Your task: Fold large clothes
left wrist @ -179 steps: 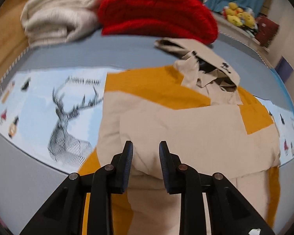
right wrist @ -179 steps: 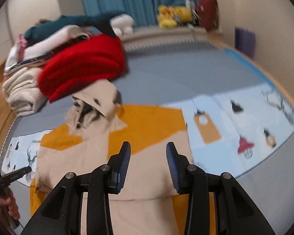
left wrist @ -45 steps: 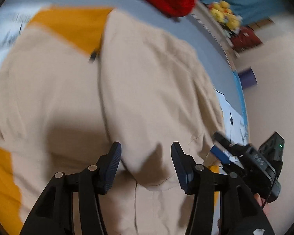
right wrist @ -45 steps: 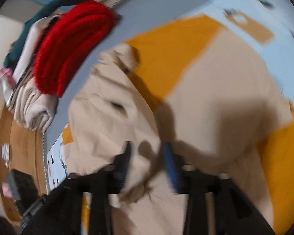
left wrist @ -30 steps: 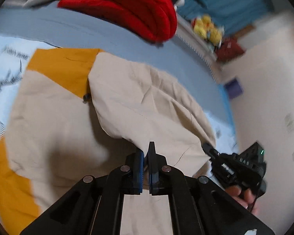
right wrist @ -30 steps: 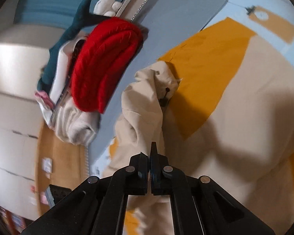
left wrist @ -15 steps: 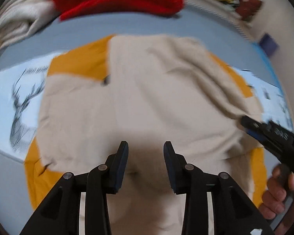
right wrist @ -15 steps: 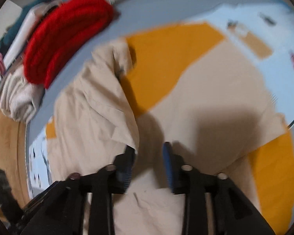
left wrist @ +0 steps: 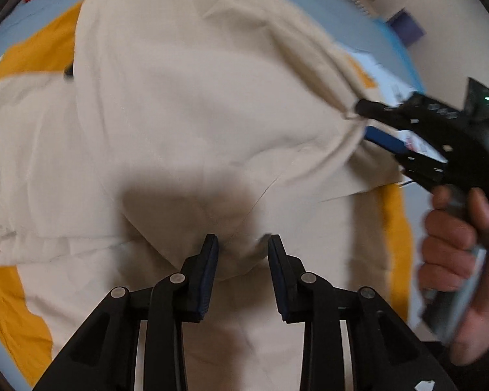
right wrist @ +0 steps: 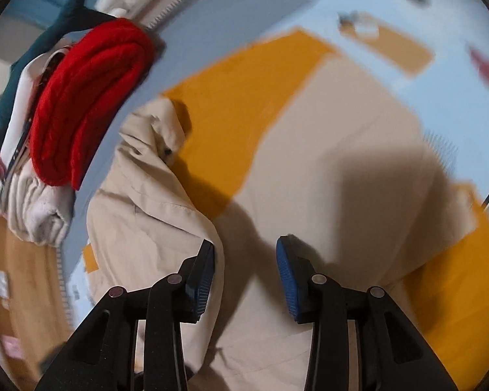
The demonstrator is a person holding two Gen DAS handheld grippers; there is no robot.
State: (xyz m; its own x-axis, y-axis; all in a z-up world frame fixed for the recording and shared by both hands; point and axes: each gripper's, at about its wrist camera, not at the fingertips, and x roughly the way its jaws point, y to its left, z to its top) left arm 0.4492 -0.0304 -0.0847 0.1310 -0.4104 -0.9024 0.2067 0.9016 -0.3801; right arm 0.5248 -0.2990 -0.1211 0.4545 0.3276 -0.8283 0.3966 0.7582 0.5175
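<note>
The beige and orange jacket (left wrist: 185, 104) lay spread over the grey bed cover (right wrist: 218, 22), one beige panel folded across its middle. The left gripper (left wrist: 241, 254) pointed down at the cloth with its jaws closing; a small hump of beige fabric sat between them, but the pads were not pressing on it. Off to that gripper's right a hand (left wrist: 459, 254) held the right gripper (right wrist: 244, 260) — its jaws stood parted, loose of the cloth, with the folded edge of the panel lying just against the left finger (right wrist: 202, 270) and nothing pinched. Beyond the jacket's hood, a red knit (right wrist: 88, 97) sat folded on a pile of pale clothes (right wrist: 39, 211) near the far edge of the bed. Both views were blurred at the edges.
</note>
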